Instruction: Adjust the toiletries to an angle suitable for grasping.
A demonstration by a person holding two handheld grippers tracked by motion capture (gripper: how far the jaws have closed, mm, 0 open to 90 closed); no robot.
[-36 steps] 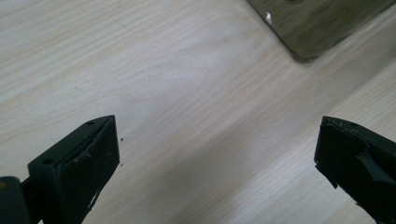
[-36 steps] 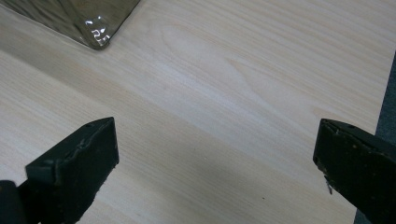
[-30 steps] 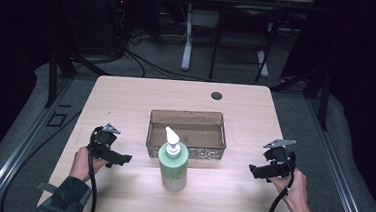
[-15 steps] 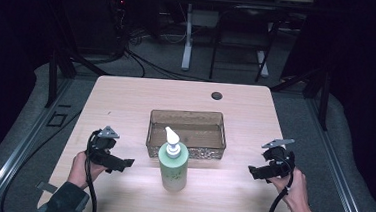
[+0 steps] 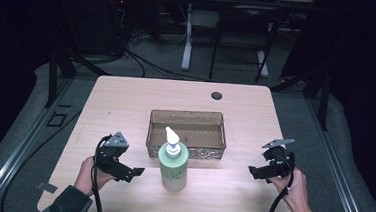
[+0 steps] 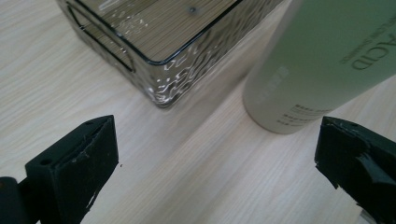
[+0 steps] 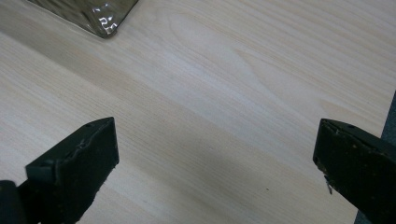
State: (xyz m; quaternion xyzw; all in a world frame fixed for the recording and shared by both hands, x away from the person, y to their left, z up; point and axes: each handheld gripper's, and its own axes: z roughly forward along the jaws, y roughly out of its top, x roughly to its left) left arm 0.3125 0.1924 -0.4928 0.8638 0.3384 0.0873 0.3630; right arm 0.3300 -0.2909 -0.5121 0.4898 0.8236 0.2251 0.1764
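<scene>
Your left gripper (image 5: 136,171) sits low at about seven o'clock on the table (image 5: 126,96), jaws spread wide and holding nothing, and it points toward the green pump bottle (image 5: 173,165). In the left gripper view that bottle (image 6: 322,60) fills the upper right, its base just ahead of the right-hand jaw but not between the two; nothing touches it. Your right gripper (image 5: 252,171) waits at about four o'clock, well apart from the bottle, jaws also wide apart and empty over bare wood.

My read: you are at the approach, before any grasp. The bottle stands upright near the front middle of the table, around six o'clock from the clear bin (image 5: 188,116) and just beside its near wall. The next move calls for swinging the left gripper to the right so the body of the bottle sits squarely between the jaws, then closing on the wide lower part. Grip too high on a tall bottle like this and it may tip; come in too fast and you could nudge it against the bin.

On writing: the left gripper view shows large letters reading "ACID" running along the bottle, with smaller lines of print below, too fine to read.

Farther off, the bin (image 6: 154,51) looks empty, its wavy-textured wall catching light. At the far edge, around twelve o'clock, a small dark round cap (image 5: 217,95) is set into the tabletop.
</scene>
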